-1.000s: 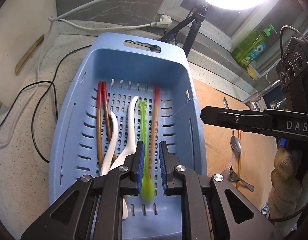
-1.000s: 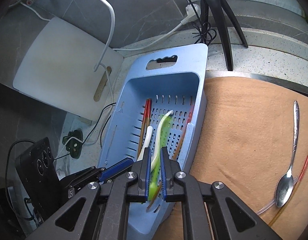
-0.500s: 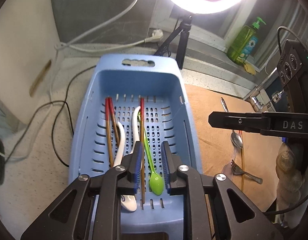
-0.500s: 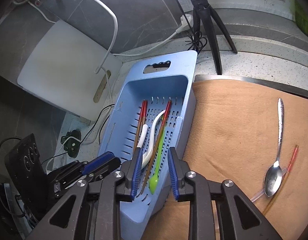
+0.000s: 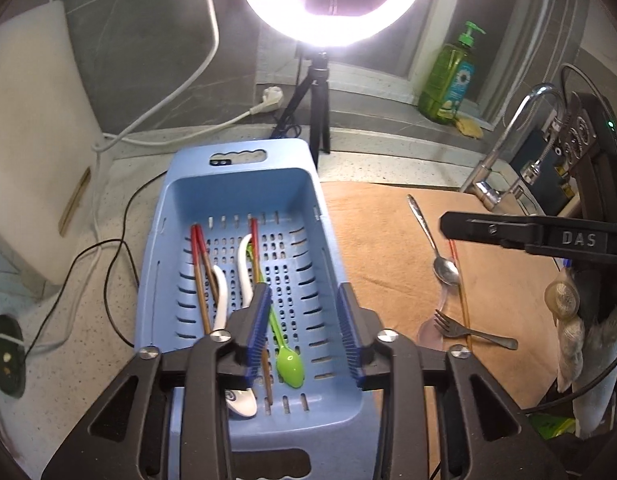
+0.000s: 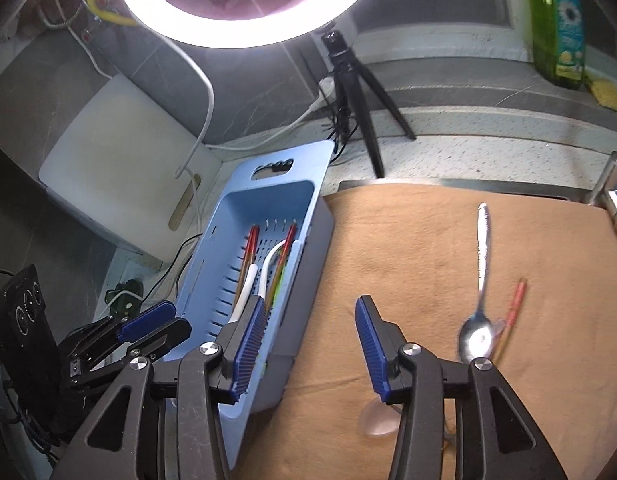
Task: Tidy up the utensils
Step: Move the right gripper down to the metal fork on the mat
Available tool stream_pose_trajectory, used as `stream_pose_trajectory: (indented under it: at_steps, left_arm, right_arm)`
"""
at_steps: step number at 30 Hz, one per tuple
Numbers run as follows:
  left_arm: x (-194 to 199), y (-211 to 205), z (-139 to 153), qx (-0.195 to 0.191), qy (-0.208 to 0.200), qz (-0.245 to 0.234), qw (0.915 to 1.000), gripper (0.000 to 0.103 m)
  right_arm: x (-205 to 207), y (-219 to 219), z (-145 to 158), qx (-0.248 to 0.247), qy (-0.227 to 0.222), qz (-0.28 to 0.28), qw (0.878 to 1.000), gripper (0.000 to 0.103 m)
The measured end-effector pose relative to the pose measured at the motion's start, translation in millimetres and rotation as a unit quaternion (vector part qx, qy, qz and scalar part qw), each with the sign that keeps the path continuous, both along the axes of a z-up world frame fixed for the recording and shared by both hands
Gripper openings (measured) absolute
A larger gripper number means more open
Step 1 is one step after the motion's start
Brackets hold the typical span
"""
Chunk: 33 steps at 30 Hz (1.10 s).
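Utensils sitting partly in the blue basket (image 5: 170,264), rest lying out on the brown mat (image 6: 420,248).
L hand-held gripper (image 5: 304,326) is hanging over the basket w/ jaws opening, nothing pressed btwn the pads; green spoon (image 5: 288,364) is lying on the slotted floor just below & btwn its fingers, w/ a red-tipped chopstick (image 5: 254,248) beside it. Two white spoons (image 5: 220,300) and a chopstick pair (image 5: 198,252) are lying just left of its left finger. R hand-held gripper (image 6: 310,346) is hovering over the mat beside the basket's outer wall, jaws also opening, nothing btwn them. Metal spoon (image 6: 482,272) and a loose red-tipped chopstick (image 6: 516,300) are lying ahead-right of its right finger; a fork (image 5: 466,330) is resting on the mat right of the L gripper, near a clear spoon (image 5: 442,308). Basket is standing on the speckled worktop (image 5: 56,360).
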<state>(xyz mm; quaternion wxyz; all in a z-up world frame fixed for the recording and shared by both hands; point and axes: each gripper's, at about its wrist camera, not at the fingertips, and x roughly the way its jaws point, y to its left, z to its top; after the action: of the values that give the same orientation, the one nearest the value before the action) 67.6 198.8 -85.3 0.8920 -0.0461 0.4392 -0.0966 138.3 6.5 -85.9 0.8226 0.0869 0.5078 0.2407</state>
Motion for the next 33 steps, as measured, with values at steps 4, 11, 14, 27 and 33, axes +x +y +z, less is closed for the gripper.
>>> stream_pose_trajectory:
  at_steps: [4, 11, 14, 27, 33]
  left_arm:
    - [-3, -9, -1, -0.007, 0.002, -0.015, 0.9999, 0.041]
    - [-5, -30, -13, -0.018, 0.022, -0.04, 0.9988, 0.041]
    - [-4, -43, -17, -0.017, 0.031, -0.051, 0.9981, 0.042]
    - [13, -107, -36, -0.015, 0.067, -0.074, 0.9949, 0.042]
    - [28, -130, -55, -0.023, 0.1, -0.081, 0.9914, 0.042]
  right_arm:
    - [-10, -30, 6, -0.003, -0.026, -0.032, 0.999, 0.058]
    - [-28, -91, 4, -0.029, -0.036, -0.081, 0.996, 0.08]
    - [-31, -118, -7, -0.033, -0.017, -0.109, 0.993, 0.08]
    - [-40, -167, -46, 0.007, 0.077, -0.076, 0.994, 0.08]
    - [-59, -150, -69, 0.036, 0.127, -0.014, 0.991, 0.063]
